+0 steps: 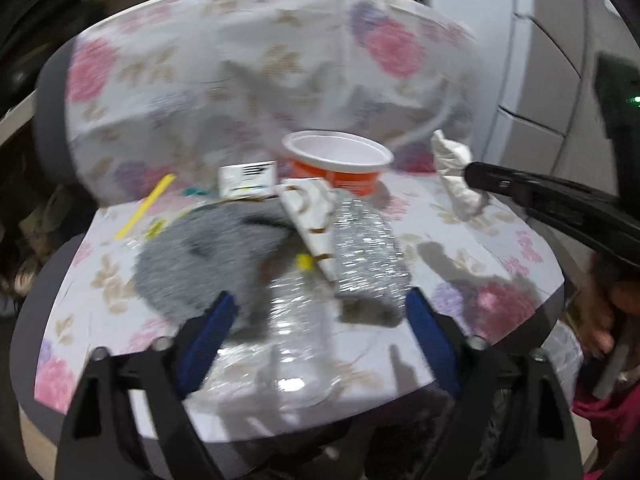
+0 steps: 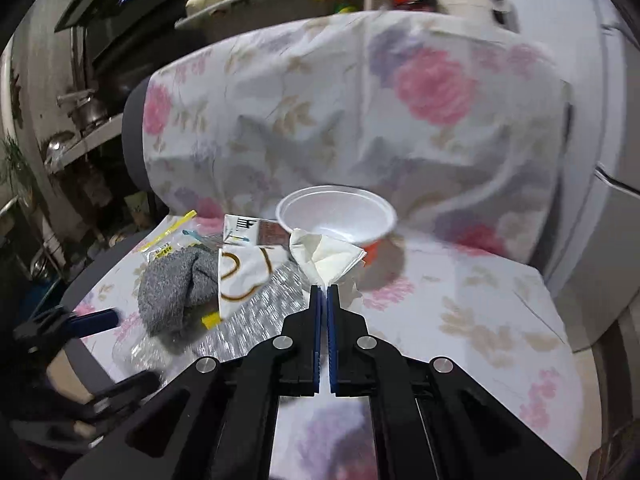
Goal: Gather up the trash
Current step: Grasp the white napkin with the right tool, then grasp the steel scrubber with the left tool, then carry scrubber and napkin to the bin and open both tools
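Tissue pinched by right tongs above the chair seat.
Right tongs (image 2: 323,289) grip the white tissue (image 2: 328,254); left tongs (image 1: 320,312) are spread wide over the clear bottle (image 1: 298,320).

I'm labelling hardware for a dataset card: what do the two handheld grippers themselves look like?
Both match: the left gripper and right gripper have matte black angular linkage frames with cut-out slots, silver round bolt heads at the joints, and blue ribbed finger pads. No cables, markings or sleeves show.
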Tool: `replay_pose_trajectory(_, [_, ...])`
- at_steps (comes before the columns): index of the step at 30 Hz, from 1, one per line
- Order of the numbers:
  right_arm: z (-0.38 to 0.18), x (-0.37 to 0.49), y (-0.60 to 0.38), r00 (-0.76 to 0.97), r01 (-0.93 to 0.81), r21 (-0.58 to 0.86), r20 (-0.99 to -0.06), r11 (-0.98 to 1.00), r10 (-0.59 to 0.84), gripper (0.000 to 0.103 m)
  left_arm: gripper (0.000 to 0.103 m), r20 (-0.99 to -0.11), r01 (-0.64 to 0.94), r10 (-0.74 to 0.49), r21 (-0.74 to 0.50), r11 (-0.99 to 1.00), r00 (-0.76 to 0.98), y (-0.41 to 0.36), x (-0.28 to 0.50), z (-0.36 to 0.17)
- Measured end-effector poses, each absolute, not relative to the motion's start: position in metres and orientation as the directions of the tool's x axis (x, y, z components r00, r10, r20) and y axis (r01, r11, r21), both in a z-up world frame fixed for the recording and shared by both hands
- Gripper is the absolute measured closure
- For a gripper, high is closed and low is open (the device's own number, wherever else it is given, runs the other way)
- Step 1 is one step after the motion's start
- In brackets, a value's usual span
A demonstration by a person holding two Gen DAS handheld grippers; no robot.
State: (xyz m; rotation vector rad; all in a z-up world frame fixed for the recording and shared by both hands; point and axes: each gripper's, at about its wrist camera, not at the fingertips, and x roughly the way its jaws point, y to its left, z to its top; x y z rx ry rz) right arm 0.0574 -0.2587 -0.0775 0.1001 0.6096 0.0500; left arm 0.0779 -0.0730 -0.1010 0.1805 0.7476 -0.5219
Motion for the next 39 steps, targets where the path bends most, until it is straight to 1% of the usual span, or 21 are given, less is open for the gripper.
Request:
replay_pose_trajectory(2, [-0.079, 0.042, -0.271, 0.820, 0.002, 0.137, -0.567, 0.991, 0.076, 0.100, 0.032, -0.704, 0.535, -0.388, -0.014, 0.845, 0.594, -0.091, 0.083, -0.108])
replay_pose_trajectory(6, [-0.085, 0.025, -0.285, 0.819, 0.032, 0.168, -0.569, 0.985, 0.070, 0.100, 0.037, -0.741, 0.546, -0.365, 0.003, 0.838, 0.564, -0.112, 0.095, -0.123])
replay_pose_trajectory(8, [-0.087, 0.019, -0.290, 0.821, 0.044, 0.169, -0.568, 0.985, 0.061, 0.100, 0.043, -0.763, 0.536, -0.347, -0.001, 0.844, 0.546, -0.115, 0.102, -0.130])
replay_pose_trajectory(9, [-0.087, 0.017, -0.291, 0.823, 0.046, 0.173, -0.565, 0.984, 0.061, 0.100, 0.045, -0.773, 0.530, -0.345, -0.013, 0.848, 0.533, -0.115, 0.106, -0.134])
replay_pose_trajectory(11, [-0.086, 0.013, -0.294, 0.829, 0.052, 0.175, -0.557, 0.983, 0.056, 0.100, 0.055, -0.782, 0.528, -0.354, -0.037, 0.849, 0.514, -0.112, 0.107, -0.138])
replay_pose_trajectory(12, [-0.086, 0.010, -0.295, 0.831, 0.056, 0.174, -0.554, 0.983, 0.050, 0.100, 0.059, -0.780, 0.532, -0.363, -0.046, 0.846, 0.510, -0.110, 0.107, -0.137])
replay_pose_trajectory(13, [-0.086, 0.008, -0.297, 0.834, 0.061, 0.174, -0.550, 0.983, 0.046, 0.100, 0.071, -0.776, 0.533, -0.369, -0.050, 0.845, 0.512, -0.109, 0.106, -0.135])
replay_pose_trajectory(14, [-0.086, 0.006, -0.299, 0.837, 0.063, 0.176, -0.546, 0.982, 0.044, 0.100, 0.081, -0.769, 0.534, -0.375, -0.052, 0.844, 0.517, -0.109, 0.105, -0.133])
replay_pose_trajectory(15, [-0.085, 0.005, -0.300, 0.839, 0.066, 0.177, -0.543, 0.982, 0.041, 0.100, 0.085, -0.756, 0.541, -0.395, -0.064, 0.839, 0.523, -0.108, 0.102, -0.130])
replay_pose_trajectory(16, [-0.085, 0.003, -0.301, 0.840, 0.069, 0.177, -0.541, 0.982, 0.039, 0.100, 0.093, -0.741, 0.548, -0.413, -0.072, 0.833, 0.530, -0.107, 0.100, -0.125])
replay_pose_trajectory(17, [-0.086, 0.002, -0.303, 0.841, 0.072, 0.179, -0.539, 0.981, 0.036, 0.100, 0.096, -0.721, 0.563, -0.436, -0.077, 0.823, 0.539, -0.108, 0.096, -0.119])
replay_pose_trajectory(23, [-0.075, -0.013, -0.314, 0.852, 0.099, 0.199, -0.523, 0.975, 0.020, 0.100, 0.097, -0.600, 0.644, -0.561, -0.099, 0.759, 0.570, -0.119, 0.077, -0.081])
replay_pose_trajectory(27, [-0.063, -0.035, -0.325, 0.864, 0.126, 0.198, -0.504, 0.972, -0.009, 0.100, 0.097, -0.504, 0.713, -0.685, -0.177, 0.678, 0.526, -0.127, 0.059, -0.053])
replay_pose_trajectory(31, [-0.057, -0.060, -0.342, 0.866, 0.174, 0.206, -0.497, 0.963, -0.050, 0.100, 0.097, -0.441, 0.749, -0.771, -0.274, 0.603, 0.460, -0.118, 0.050, -0.033])
replay_pose_trajectory(34, [-0.056, -0.076, -0.352, 0.864, 0.209, 0.204, -0.496, 0.956, -0.083, 0.100, 0.097, -0.428, 0.745, -0.780, -0.297, 0.598, 0.456, -0.108, 0.053, -0.014])
replay_pose_trajectory(36, [-0.058, -0.084, -0.358, 0.864, 0.225, 0.210, -0.495, 0.952, -0.095, 0.100, 0.097, -0.450, 0.727, -0.741, -0.248, 0.640, 0.499, -0.106, 0.052, -0.007])
replay_pose_trajectory(37, [-0.060, -0.087, -0.361, 0.862, 0.233, 0.212, -0.497, 0.949, -0.101, 0.100, 0.097, -0.457, 0.718, -0.713, -0.203, 0.665, 0.531, -0.109, 0.048, -0.005])
replay_pose_trajectory(39, [-0.066, -0.091, -0.364, 0.857, 0.242, 0.218, -0.505, 0.945, -0.103, 0.100, 0.097, -0.482, 0.712, -0.678, -0.146, 0.687, 0.555, -0.120, 0.039, -0.012])
